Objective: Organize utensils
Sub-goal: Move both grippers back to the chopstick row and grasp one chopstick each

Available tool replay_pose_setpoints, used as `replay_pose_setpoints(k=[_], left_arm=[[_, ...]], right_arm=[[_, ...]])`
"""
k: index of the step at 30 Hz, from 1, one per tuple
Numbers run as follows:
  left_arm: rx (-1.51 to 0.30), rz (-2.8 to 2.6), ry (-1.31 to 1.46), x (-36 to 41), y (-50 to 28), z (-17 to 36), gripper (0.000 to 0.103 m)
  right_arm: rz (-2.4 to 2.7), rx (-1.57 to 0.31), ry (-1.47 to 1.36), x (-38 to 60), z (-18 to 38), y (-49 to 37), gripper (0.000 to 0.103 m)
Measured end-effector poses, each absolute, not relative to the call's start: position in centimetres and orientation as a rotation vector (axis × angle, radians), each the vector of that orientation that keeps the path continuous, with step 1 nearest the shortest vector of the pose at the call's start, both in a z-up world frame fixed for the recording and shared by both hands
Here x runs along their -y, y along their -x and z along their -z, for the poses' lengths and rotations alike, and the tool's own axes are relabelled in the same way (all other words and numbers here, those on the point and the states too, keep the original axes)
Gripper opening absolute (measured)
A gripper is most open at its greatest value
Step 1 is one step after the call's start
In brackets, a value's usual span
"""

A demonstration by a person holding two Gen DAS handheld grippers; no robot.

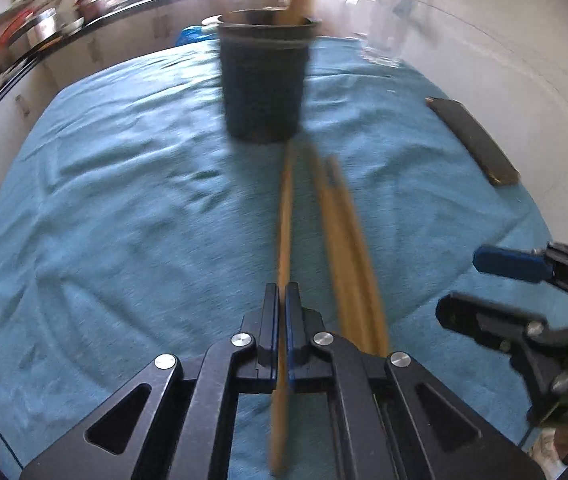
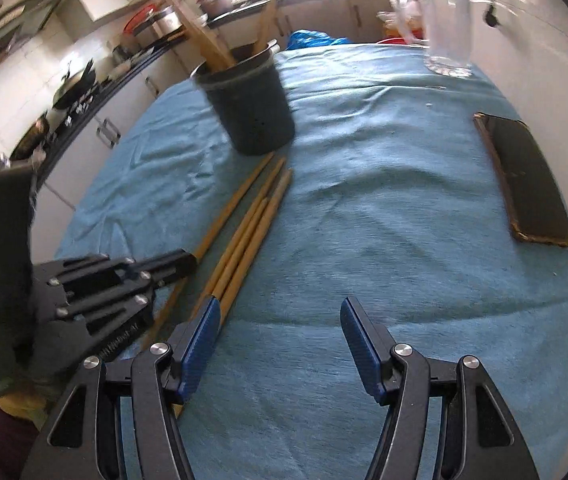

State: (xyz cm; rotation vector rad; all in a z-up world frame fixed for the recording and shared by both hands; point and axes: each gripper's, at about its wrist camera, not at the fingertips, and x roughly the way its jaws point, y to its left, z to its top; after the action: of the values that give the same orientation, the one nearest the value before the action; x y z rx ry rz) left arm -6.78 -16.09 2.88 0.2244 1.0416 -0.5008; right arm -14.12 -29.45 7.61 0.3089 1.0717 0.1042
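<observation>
Chopstick [image 1: 286, 216] pinched in left gripper [image 1: 281, 300]; right gripper [image 2: 279, 312] spread, 3 chopsticks [image 2: 251, 224] beside.

My matt black plastic jaws with ribbed blue pads [image 2: 199, 344] and shiny metal pins work over a rumpled teal terry cloth [image 2: 364, 208], smooth pale wooden sticks [image 2: 243, 236], a matt dark pot [image 2: 249, 108], clear glass [image 2: 448, 28] and a glossy phone [image 2: 528, 180].

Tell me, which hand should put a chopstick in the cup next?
Left, probably. The left gripper is already shut on one chopstick pointing toward the dark cup; the right gripper is open, holding nothing.
</observation>
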Motion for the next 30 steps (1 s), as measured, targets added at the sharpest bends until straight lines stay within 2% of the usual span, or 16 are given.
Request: replay_pose_setpoints(k=[2, 7, 12, 14, 17, 18, 19, 21, 22, 25, 26, 27, 28, 30], left_arm=[[-1.051, 0.451, -0.209, 14.6, 6.7, -2.9, 0.002], [-1.091, 0.438, -0.141, 11.8, 6.8, -2.4, 0.001], [-1.097, 0.450, -0.106, 11.3, 7.2, -2.3, 0.001], [-1.099, 0.466, -0.094, 11.4, 7.2, -2.4, 0.001], [-1.079, 0.506, -0.074, 11.5, 7.7, -3.1, 0.003], [-1.067, 0.522, -0.077, 11.7, 7.9, -3.4, 0.011], [-1.052, 0.536, -0.089, 12.0, 8.2, -3.7, 0.025], [-1.037, 0.541, -0.138, 12.8, 8.3, -3.7, 0.044], [-1.029, 0.537, -0.164, 13.3, 8.2, -3.5, 0.044], [-1.030, 0.514, -0.247, 14.9, 7.3, -2.5, 0.042], [-1.044, 0.505, -0.271, 15.4, 7.0, -2.1, 0.037], [-1.024, 0.482, -0.287, 15.6, 7.1, -2.1, 0.021], [-1.033, 0.479, -0.285, 15.6, 6.9, -2.1, 0.010], [-1.119, 0.487, -0.173, 14.5, 6.7, -2.3, 0.007]], right_arm=[[-0.125, -1.086, -0.246, 27.7, -7.4, 13.7, 0.061], [-0.119, -1.157, -0.106, 24.4, -5.9, 12.7, 0.036], [-0.088, -1.183, -0.123, 24.0, -5.6, 11.8, 0.032], [-0.049, -1.204, -0.095, 23.7, -5.4, 11.3, 0.021], [-0.024, -1.219, -0.064, 23.4, -5.7, 10.9, 0.016], [-0.022, -1.222, -0.061, 23.5, -5.8, 10.8, 0.015], [-0.020, -1.229, -0.057, 23.6, -5.9, 10.8, 0.015], [-0.011, -1.240, -0.053, 24.1, -6.0, 11.0, 0.013], [-0.004, -1.245, -0.048, 24.3, -6.1, 11.1, 0.011], [0.024, -1.257, -0.052, 25.7, -6.2, 11.7, 0.009], [0.034, -1.260, -0.060, 26.3, -6.3, 11.9, 0.009], [0.038, -1.261, -0.069, 26.7, -6.1, 12.2, 0.009], [0.043, -1.263, -0.086, 27.4, -6.1, 12.6, 0.009], [0.049, -1.264, -0.114, 28.5, -6.1, 13.2, 0.009]])
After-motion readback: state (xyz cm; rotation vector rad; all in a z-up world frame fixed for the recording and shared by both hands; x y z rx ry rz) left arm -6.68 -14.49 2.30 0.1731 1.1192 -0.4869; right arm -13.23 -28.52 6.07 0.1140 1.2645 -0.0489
